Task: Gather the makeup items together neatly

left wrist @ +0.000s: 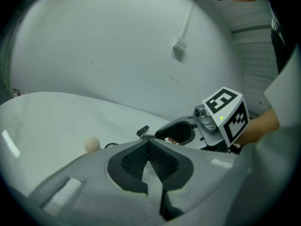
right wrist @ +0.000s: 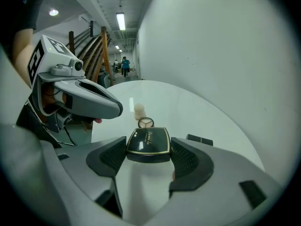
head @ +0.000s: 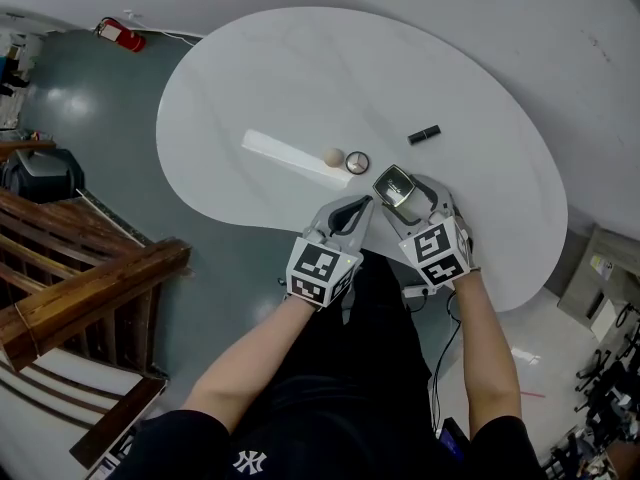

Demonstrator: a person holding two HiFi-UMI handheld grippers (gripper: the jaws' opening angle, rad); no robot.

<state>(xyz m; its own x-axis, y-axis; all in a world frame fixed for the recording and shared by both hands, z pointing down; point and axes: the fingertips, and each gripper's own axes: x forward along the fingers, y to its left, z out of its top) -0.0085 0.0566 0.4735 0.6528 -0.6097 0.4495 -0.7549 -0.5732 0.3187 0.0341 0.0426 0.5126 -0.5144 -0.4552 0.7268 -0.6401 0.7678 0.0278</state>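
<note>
My right gripper (head: 398,190) is shut on a black, gold-rimmed compact (right wrist: 148,141), whose sides sit against both pads, low over the white table (head: 300,68) near its front edge. On the table just beyond lie a small round mirror-like disc (head: 357,162), a beige sponge egg (head: 333,156) to its left, and a black lipstick tube (head: 424,134) further right. The disc (right wrist: 146,122), egg (right wrist: 139,109) and tube (right wrist: 199,139) also show in the right gripper view. My left gripper (head: 360,207) is shut and empty, close beside the right one; its closed tips (left wrist: 149,143) point toward the egg (left wrist: 91,143).
A long white strip (head: 288,154) lies on the table left of the egg. Dark floor lies beyond the table's near edge, with wooden railings (head: 90,278) at the left and a red fire extinguisher (head: 120,34) at the far left.
</note>
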